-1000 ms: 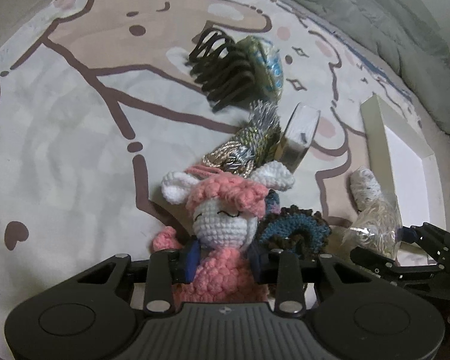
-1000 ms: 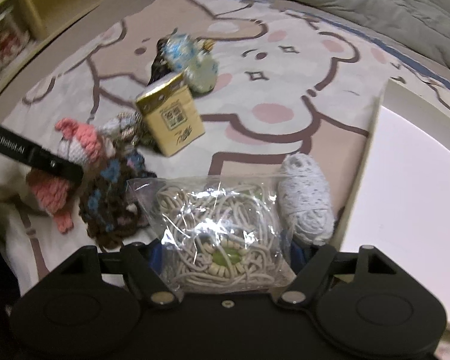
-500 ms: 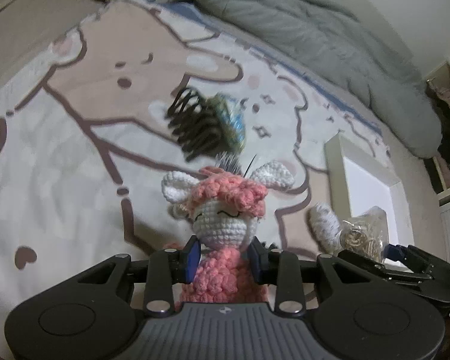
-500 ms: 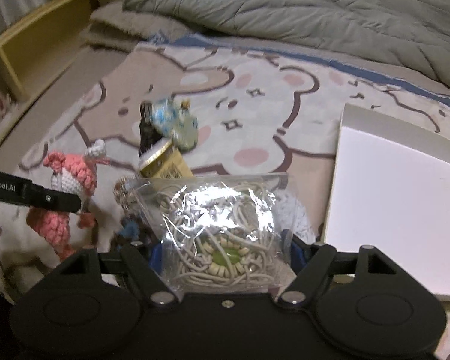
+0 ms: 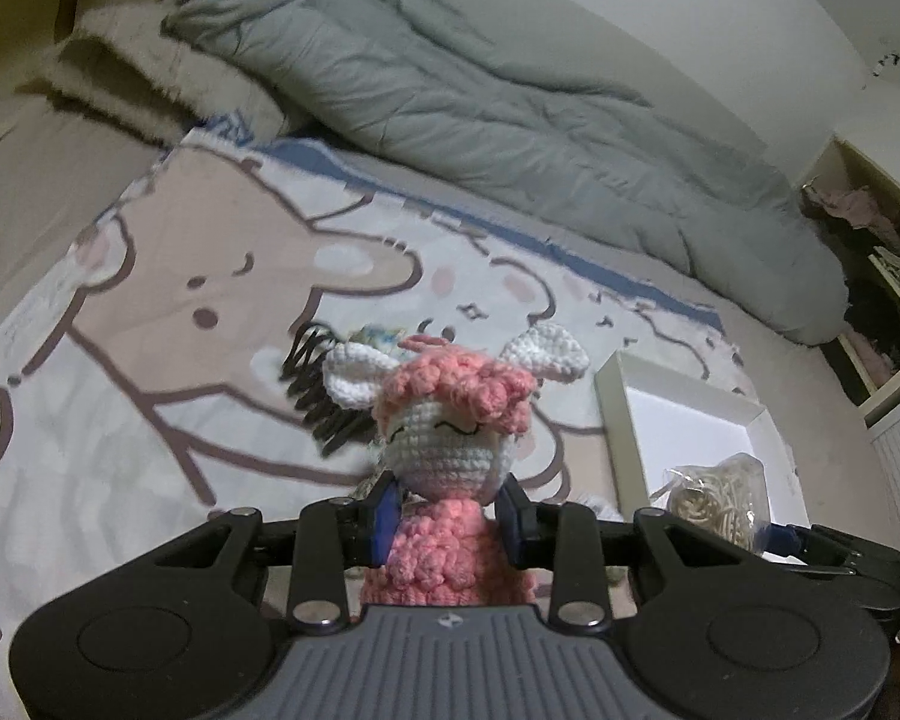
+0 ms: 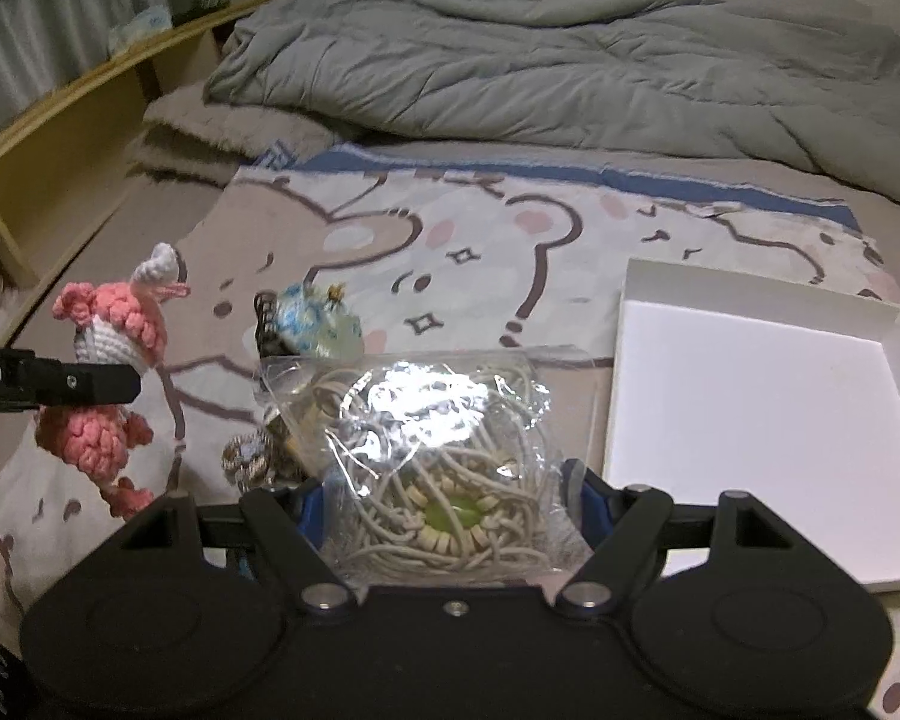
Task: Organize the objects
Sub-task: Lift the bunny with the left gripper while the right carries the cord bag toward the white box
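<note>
Left wrist view is showing the left gripper (image 5: pixel 449 519) clamping its blue-padded fingers (image 5: pixel 383 516) on the crochet doll (image 5: pixel 447 456), pinching it just under the white head so the pink body is hanging down toward the camera. The doll is sitting upright between the fingers, raised off the cartoon blanket (image 5: pixel 150 360). Taking the white box (image 5: pixel 615 414) as the landmark, the doll is showing to its left and well apart from it. Behind the doll's head, a dark hair claw (image 5: pixel 315 396) is lying on the blanket, farther left of the box.

Over on the right wrist view, the right gripper (image 6: pixel 447 501) is squeezing the clear bag of cord (image 6: pixel 426 456) between its fingers (image 6: pixel 312 507); the bag is bulging up and over both pads. The bag is hovering just left of the white box's near corner, not inside it. A blue-and-white trinket (image 6: pixel 309 321) is lying on the blanket to the left of the box, beyond the bag. Farther left again, the doll is hanging in the left gripper's dark fingers. A grey duvet (image 6: pixel 540 78) is lying bunched up beyond the box's far edge.
</note>
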Demonstrator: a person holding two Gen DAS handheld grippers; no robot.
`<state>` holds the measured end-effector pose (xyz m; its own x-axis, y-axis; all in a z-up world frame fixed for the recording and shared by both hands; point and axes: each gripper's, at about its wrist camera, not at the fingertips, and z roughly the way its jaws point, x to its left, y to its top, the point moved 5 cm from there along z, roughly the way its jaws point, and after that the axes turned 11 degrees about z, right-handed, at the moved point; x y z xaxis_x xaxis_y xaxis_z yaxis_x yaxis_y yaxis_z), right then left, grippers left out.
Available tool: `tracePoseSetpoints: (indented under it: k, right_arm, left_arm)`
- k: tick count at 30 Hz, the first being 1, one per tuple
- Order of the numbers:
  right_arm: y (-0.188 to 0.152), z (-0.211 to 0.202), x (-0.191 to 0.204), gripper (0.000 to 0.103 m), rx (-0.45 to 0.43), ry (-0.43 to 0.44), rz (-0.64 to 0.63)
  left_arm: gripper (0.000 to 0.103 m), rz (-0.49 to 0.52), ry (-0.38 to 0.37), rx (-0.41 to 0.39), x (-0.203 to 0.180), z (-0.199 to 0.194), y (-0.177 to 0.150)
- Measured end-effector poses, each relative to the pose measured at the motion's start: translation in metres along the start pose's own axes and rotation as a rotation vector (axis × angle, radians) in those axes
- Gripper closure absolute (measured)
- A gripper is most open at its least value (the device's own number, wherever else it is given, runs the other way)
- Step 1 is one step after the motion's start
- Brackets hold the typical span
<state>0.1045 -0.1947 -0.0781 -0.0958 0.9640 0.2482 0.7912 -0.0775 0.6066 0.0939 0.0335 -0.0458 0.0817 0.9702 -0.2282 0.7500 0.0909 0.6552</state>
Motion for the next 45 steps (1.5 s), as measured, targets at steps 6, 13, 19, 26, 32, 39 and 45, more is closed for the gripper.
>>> tracePoseSetpoints:
  k: [6,13,19,26,32,39,45]
  right_arm:
    - [0.011,-0.014,-0.002,0.026,-0.059,-0.007,0.01]
    - [0.025,-0.034,-0.002,0.026,-0.126,-0.003,-0.002]
    - [0.048,-0.053,-0.012,0.026,-0.194,-0.021,-0.001]
    - [0.086,-0.064,-0.037,0.026,-0.273,-0.05,0.056]
    - [0.112,-0.052,-0.064,0.026,-0.295,-0.114,0.092]
    - [0.134,-0.023,-0.105,0.026,-0.281,-0.204,0.125]
    - [0.144,0.013,-0.144,0.026,-0.237,-0.26,0.145]
  left_arm:
    - [0.068,0.047,0.016,-0.036,-0.019,-0.001,0.011]
    - [0.068,0.058,-0.025,-0.06,-0.042,-0.004,0.023]
    - [0.068,0.079,-0.074,-0.088,-0.067,-0.005,0.043]
    - [0.068,0.134,-0.109,-0.149,-0.098,-0.003,0.088]
    - [0.068,0.187,-0.133,-0.159,-0.131,0.016,0.119]
    - [0.068,0.226,-0.164,-0.131,-0.165,0.068,0.137]
    - [0.068,0.205,-0.201,-0.084,-0.182,0.133,0.137]
